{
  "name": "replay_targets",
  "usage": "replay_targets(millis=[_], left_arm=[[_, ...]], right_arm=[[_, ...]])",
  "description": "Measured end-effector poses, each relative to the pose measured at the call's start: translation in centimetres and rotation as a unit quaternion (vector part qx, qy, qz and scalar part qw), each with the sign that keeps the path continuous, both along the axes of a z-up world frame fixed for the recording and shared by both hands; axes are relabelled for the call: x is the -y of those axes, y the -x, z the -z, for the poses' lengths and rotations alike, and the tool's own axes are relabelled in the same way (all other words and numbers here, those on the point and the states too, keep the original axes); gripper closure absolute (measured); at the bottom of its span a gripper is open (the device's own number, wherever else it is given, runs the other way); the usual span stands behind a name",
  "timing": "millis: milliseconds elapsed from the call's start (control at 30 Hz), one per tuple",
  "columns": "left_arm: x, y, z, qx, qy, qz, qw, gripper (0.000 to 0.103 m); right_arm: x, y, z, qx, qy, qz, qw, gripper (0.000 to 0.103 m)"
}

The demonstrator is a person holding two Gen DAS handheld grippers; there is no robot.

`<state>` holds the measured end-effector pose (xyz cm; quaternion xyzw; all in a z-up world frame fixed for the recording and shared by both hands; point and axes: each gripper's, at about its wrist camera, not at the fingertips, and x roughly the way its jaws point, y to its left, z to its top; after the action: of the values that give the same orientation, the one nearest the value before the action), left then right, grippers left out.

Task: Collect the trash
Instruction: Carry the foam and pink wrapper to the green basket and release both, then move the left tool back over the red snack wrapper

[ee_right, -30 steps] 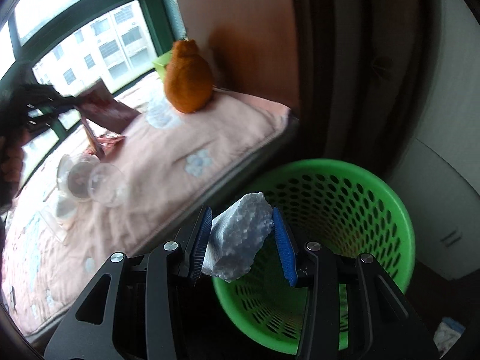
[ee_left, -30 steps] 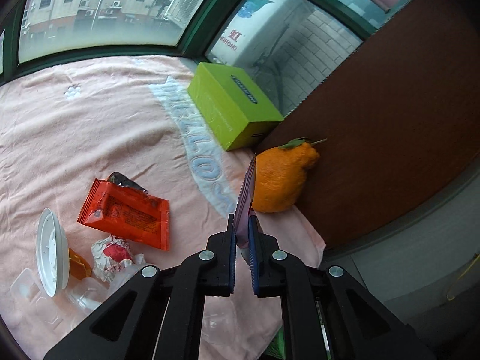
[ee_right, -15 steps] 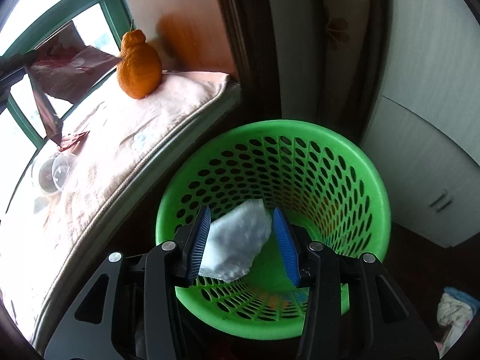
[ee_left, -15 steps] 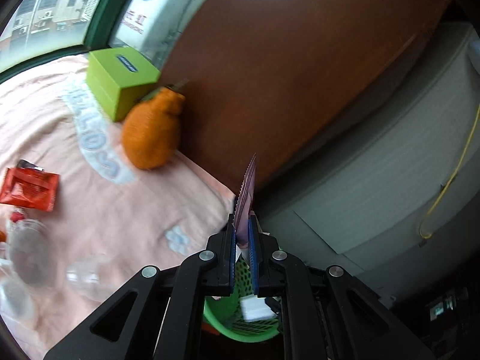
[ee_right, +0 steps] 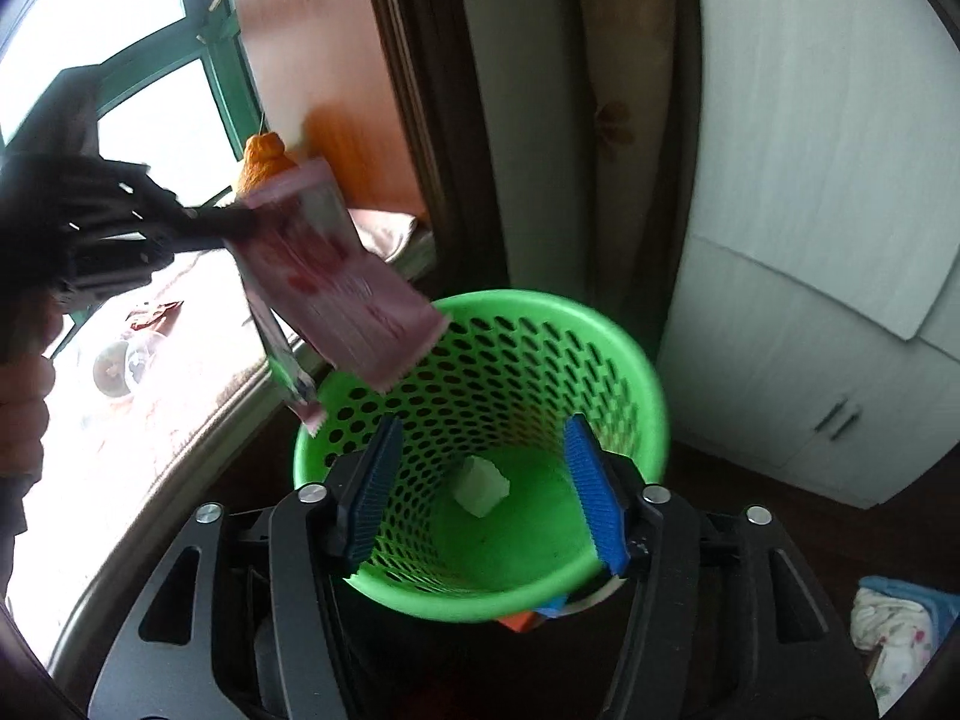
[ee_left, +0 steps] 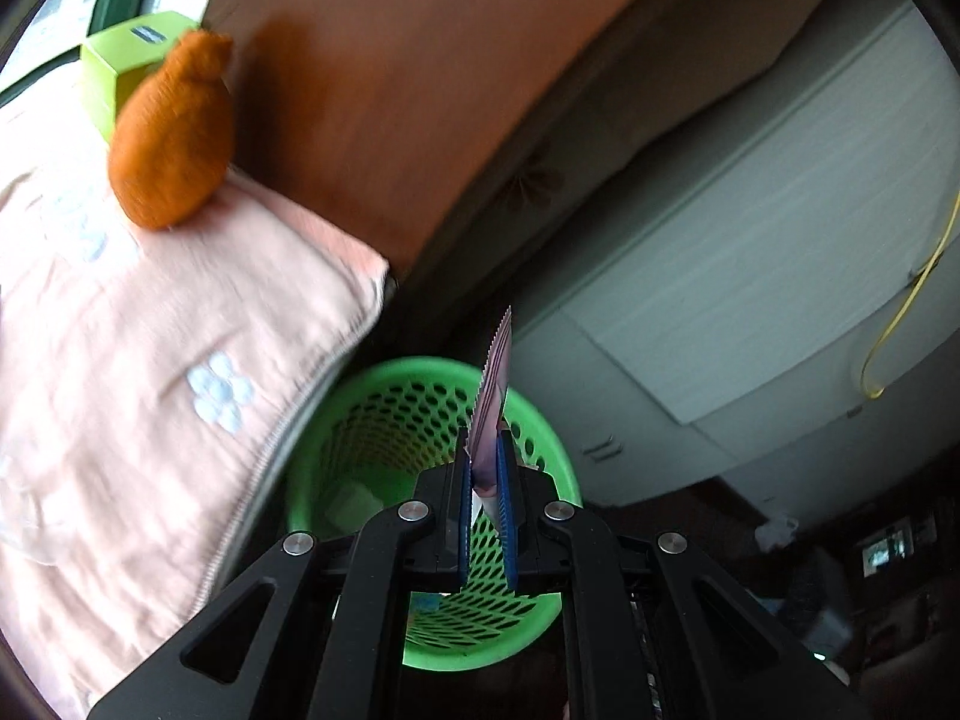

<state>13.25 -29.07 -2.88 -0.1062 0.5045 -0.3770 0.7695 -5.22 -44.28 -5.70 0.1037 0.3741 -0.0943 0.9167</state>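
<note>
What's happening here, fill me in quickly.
A person is clearing trash into a green basket beside a ledge covered with a pink cloth. The right gripper hangs over the basket, its jaws opening with nothing between them; a white foam chunk lies at the bottom. The left gripper is shut on a pink wrapper, held by the basket's rim and not yet released. An orange fruit and a green box sit on the ledge.

right tool (ee_right: 480, 492) opening | foam chunk (ee_right: 480, 477) dropped into basket (ee_right: 600, 324)
</note>
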Motion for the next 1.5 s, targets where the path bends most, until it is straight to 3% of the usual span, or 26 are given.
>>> replay_targets(millis=[100, 233, 267, 367, 633, 1067, 1500], left_arm=[[1.2, 0.4, 1.0, -0.001, -0.016, 0.012, 0.9998, 0.095], [2.3, 1.1, 2.3, -0.009, -0.028, 0.025, 0.9992, 0.094], [2.6, 1.4, 2.6, -0.011, -0.030, 0.030, 0.9990, 0.089], [2.9, 1.8, 3.1, -0.016, -0.035, 0.033, 0.9987, 0.061], [1.0, 2.8, 2.0, 0.003, -0.049, 0.027, 0.9984, 0.055], [-11.1, 2.5, -1.6, 0.076, -0.085, -0.077, 0.9906, 0.047], [-25.3, -0.7, -2.9, 0.067, -0.091, -0.205, 0.9721, 0.043]], right_arm=[[0.2, 1.4, -0.2, 0.006, 0.013, 0.008, 1.000, 0.044], [1.0, 2.3, 0.2, 0.007, -0.006, 0.022, 1.000, 0.044], [1.1, 2.4, 0.3, 0.008, -0.014, 0.026, 1.000, 0.044], [1.5, 2.6, 0.3, 0.009, -0.027, 0.031, 0.999, 0.044], [0.6, 1.7, -0.5, 0.016, -0.029, 0.016, 0.999, 0.044], [-5.0, -2.7, -1.5, 0.018, -0.038, -0.066, 0.997, 0.037], [-13.1, -8.4, -1.5, 0.000, -0.081, -0.177, 0.981, 0.029]])
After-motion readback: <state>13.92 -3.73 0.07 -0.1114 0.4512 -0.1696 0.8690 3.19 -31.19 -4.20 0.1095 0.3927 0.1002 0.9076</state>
